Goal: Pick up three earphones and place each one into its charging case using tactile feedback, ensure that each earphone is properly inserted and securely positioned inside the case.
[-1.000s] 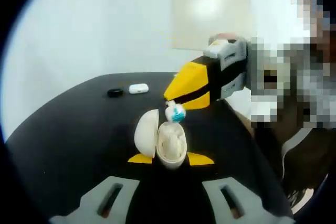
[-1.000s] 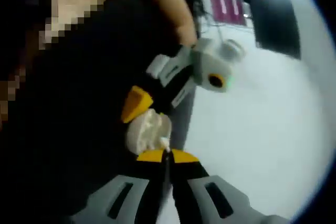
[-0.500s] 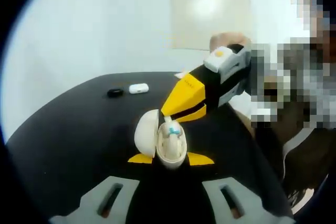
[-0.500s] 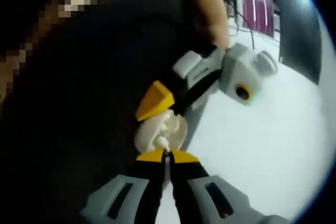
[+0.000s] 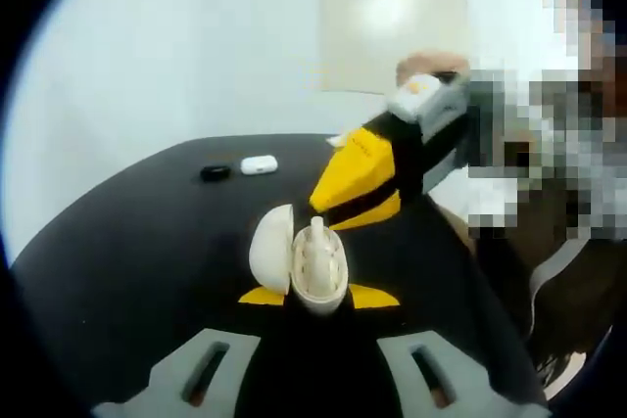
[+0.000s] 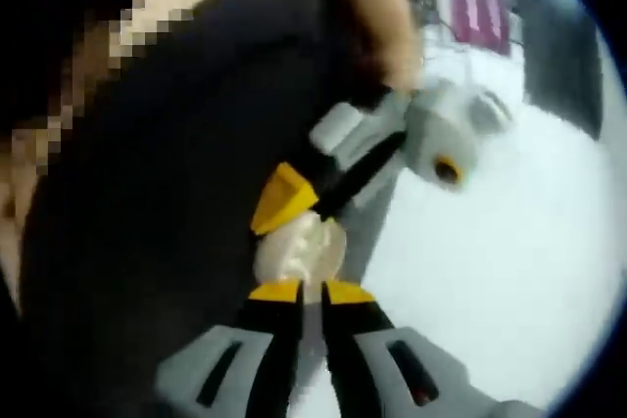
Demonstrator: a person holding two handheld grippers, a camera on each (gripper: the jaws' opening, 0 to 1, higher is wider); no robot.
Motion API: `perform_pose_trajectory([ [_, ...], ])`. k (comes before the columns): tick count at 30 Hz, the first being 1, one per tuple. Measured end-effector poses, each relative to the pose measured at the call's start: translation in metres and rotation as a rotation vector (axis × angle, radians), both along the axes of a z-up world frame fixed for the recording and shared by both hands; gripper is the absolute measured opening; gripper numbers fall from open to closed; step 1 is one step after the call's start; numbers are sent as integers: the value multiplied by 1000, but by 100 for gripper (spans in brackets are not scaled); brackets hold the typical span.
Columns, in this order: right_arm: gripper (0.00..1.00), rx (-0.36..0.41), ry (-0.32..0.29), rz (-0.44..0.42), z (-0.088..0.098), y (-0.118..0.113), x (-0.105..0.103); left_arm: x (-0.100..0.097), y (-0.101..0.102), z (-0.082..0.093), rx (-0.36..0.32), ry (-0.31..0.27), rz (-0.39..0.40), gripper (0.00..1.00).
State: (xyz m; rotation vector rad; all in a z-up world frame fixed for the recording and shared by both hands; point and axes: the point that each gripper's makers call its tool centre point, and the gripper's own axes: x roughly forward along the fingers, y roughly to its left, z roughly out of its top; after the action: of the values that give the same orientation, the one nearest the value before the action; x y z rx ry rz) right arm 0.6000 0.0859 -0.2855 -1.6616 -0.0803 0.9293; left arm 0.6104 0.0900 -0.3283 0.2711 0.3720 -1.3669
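Left claw clamps the open case upright above the dark surface, presenting its sockets. Right claw, jaws slightly apart, sits just beside the earphone, whose stem pokes up, likely not fully seated.

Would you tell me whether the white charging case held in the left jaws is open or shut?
Open: the charging case has its lid swung aside, with an earphone standing in it.
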Motion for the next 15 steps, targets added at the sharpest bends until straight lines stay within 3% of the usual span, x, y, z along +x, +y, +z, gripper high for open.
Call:
perform_pose_trajectory([
  [2,11,96,67,-17,9,-8,6,0,0,0,0,-1,-1,18],
  [4,18,144,147,-16,9,-19,12,0,0,0,1,-3,-1,18],
  [8,29,401,406,-9,10,-27,16,0,-1,0,0,-3,-3,18],
  [10,38,488,551,24,2,-26,15,0,-1,0,-1,-8,-6,18],
  [13,40,551,705,78,-14,-19,17,1,-1,1,-4,-7,-9,18],
  [15,40,599,758,118,-17,-11,20,1,-1,1,-7,-11,-13,18],
])
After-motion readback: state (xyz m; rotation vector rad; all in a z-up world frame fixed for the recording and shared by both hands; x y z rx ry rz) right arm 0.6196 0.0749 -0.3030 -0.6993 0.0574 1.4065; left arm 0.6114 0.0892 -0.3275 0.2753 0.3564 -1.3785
